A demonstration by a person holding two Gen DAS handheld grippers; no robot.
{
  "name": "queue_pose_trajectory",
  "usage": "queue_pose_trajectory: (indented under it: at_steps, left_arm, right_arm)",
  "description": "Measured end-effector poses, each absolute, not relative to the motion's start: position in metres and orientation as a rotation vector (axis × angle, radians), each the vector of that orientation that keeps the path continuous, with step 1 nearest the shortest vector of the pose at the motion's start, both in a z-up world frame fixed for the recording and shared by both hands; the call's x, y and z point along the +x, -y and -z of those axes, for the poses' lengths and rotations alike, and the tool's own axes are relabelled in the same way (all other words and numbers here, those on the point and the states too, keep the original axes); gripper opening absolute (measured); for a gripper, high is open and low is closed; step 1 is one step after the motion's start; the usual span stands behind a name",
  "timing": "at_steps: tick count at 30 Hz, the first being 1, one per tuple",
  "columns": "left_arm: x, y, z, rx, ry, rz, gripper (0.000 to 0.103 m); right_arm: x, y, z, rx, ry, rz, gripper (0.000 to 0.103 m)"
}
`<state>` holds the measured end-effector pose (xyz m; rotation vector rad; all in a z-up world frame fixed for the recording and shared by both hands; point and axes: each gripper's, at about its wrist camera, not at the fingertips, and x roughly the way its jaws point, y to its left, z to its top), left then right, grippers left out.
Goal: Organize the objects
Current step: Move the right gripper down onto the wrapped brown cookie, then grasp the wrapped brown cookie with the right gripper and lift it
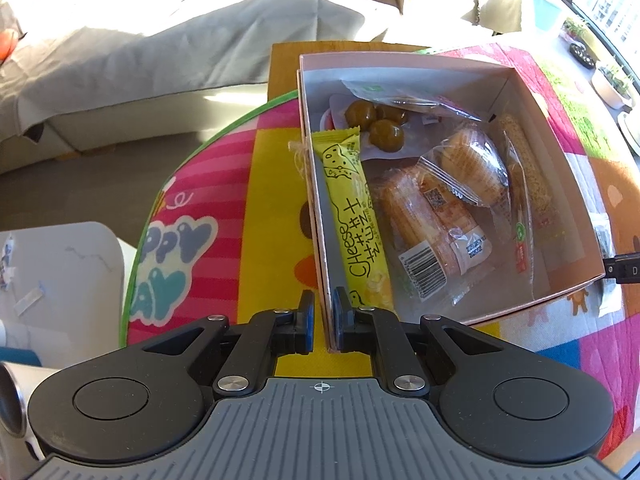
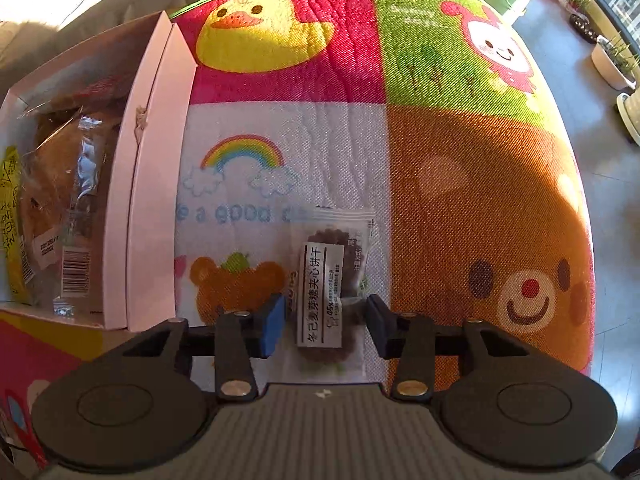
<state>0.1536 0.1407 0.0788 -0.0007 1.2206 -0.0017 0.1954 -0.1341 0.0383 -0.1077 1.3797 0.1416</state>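
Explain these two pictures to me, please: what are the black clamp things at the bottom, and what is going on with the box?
Each picture comes from a camera on a handheld two-finger gripper, looking along its fingers. In the left view, the left gripper is pinched on the near wall of a pink box of wrapped snacks, including a yellow cheese stick. In the right view, the right gripper is open around a biscuit packet lying on the colourful cartoon mat, beside the same box.
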Motion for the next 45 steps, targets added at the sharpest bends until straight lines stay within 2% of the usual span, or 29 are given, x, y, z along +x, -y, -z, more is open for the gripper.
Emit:
queue_pose_trajectory:
  at_steps: [1,8,15,22,30,34,45]
  left_arm:
    - [0.153,-0.139,-0.079,0.007,-1.218,0.002,0.011]
    - [0.154,-0.142,-0.080,0.002,-1.224,0.039,0.011]
    - [0.154,-0.143,-0.079,0.020,-1.218,0.087,0.012]
    - [0.153,-0.146,-0.079,0.014,-1.215,0.113,0.013]
    - [0.153,-0.152,-0.077,-0.044,-1.217,0.106,0.013]
    - [0.153,-0.157,-0.077,-0.068,-1.214,0.130,0.015]
    - [0.153,-0.163,-0.075,-0.107,-1.212,0.150,0.016]
  right_arm:
    - [0.192,0.131,-0.039,-0.113,-1.392,-0.144,0.035]
    - [0.141,0.115,-0.059,-0.055,-1.412,-0.151,0.035]
    - [0.078,0.096,-0.116,-0.010,-1.407,-0.189,0.035]
    - [0.053,0.069,-0.194,-0.070,-1.277,-0.194,0.035]
    - [0.085,0.038,-0.277,-0.025,-1.112,-0.213,0.035]
    - [0.106,0.012,-0.284,0.013,-1.096,-0.239,0.035]
    - [0.125,-0.045,-0.251,-0.096,-1.151,-0.279,0.035]
